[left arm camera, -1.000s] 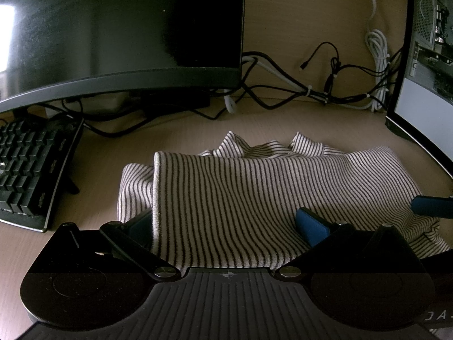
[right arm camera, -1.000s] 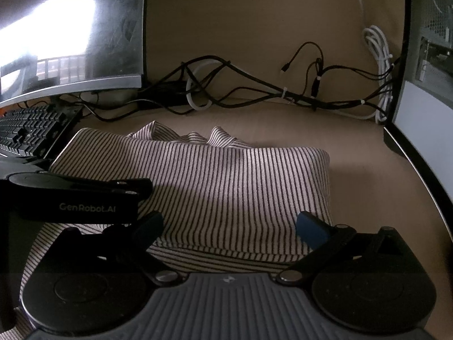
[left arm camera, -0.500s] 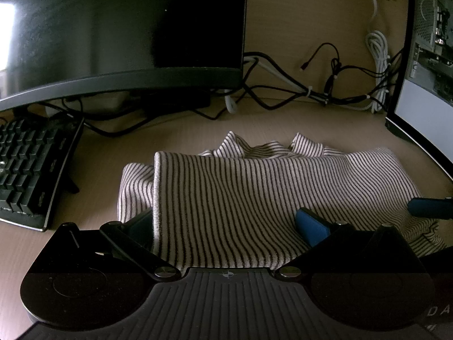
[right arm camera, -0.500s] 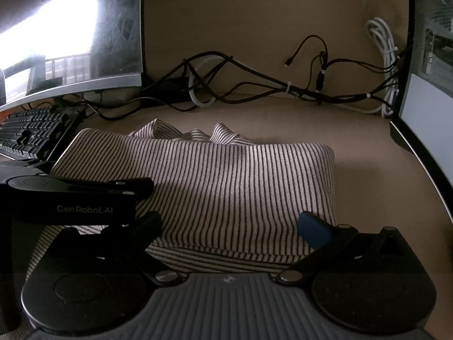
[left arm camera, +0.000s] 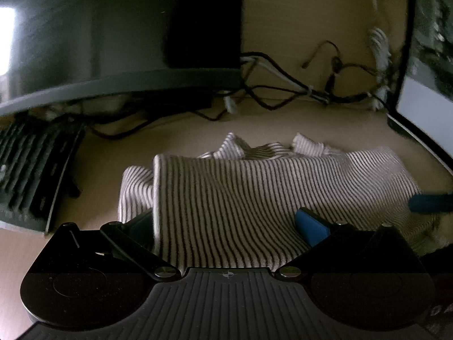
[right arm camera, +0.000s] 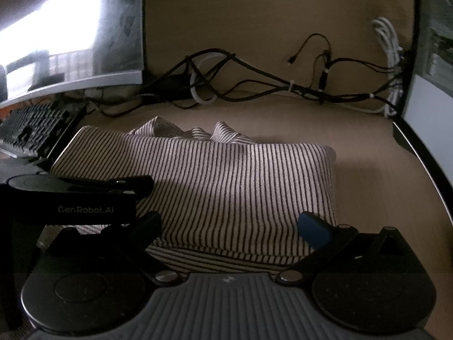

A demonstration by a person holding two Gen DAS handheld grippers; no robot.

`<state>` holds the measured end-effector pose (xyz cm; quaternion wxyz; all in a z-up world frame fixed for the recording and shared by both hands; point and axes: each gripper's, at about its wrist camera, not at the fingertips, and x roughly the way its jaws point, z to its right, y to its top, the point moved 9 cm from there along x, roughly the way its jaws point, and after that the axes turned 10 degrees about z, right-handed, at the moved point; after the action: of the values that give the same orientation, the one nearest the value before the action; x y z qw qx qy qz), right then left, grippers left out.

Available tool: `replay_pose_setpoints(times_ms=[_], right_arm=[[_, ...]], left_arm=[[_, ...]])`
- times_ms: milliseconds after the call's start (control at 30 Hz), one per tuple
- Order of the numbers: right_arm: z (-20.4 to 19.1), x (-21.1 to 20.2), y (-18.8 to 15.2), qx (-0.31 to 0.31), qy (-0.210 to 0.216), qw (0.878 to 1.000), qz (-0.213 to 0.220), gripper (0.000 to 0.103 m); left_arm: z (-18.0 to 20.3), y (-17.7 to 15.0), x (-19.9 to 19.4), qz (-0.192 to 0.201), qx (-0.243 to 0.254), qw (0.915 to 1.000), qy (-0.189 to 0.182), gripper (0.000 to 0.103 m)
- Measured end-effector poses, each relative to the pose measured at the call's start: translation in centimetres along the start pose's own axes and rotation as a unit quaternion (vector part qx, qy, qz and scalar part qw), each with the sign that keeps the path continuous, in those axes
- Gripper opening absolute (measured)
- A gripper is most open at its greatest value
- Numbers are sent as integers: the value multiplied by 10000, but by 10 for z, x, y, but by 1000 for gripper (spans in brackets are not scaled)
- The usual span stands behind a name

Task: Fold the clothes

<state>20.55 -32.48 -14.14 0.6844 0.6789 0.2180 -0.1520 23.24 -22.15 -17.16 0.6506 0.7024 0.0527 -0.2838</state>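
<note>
A striped black-and-white garment (left arm camera: 254, 192) lies folded on the wooden desk, with its collar bunched at the far edge; it also shows in the right wrist view (right arm camera: 226, 181). My left gripper (left arm camera: 226, 223) is open, its fingers spread wide over the garment's near left edge. My right gripper (right arm camera: 229, 226) is open too, spread over the near right part. A blue fingertip (left arm camera: 430, 202) of the right gripper shows at the right of the left wrist view. The left gripper's body (right arm camera: 85, 195) shows at the left of the right wrist view.
A dark monitor (left arm camera: 119, 42) stands at the back left with a black keyboard (left arm camera: 31, 170) below it. Tangled cables (right arm camera: 254, 85) run along the back wall. A second screen's edge (right arm camera: 424, 155) borders the right. Bare desk (right arm camera: 373, 175) lies right of the garment.
Both grippers have drifted slightly, and the left wrist view is blurred by motion. The garment has kept its shape. Both stay open.
</note>
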Motion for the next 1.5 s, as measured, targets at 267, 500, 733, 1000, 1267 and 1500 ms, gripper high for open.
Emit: replay_pose_setpoints(times_ms=[267,500,733,1000,1267,1500], right_arm=[[15,-37,5,-325,390,9985,-201,103],[72,-21,68,697,-68,9971,298,66],[32,95,53,562,604,9960,-343,58],[23,126,27,559,509,9947,-702,21],[23,72,52,723,1003,9911,-486,7],[5,-9,37,1503,1501,9757,-529,6]], left_arm=[[-27,1,7,-489,92,9968,-625,103],[-43,0,11,-808,106,9948,-610,103],[-70,22,-37,-811,-228,9962,226,103],[-63,44,-74,-407,-408,9974,-424,103],[-76,13,-30,-862,-935,9901,-592,103],[-119,-4,-23,-1160,-1167,9850,-521,103]])
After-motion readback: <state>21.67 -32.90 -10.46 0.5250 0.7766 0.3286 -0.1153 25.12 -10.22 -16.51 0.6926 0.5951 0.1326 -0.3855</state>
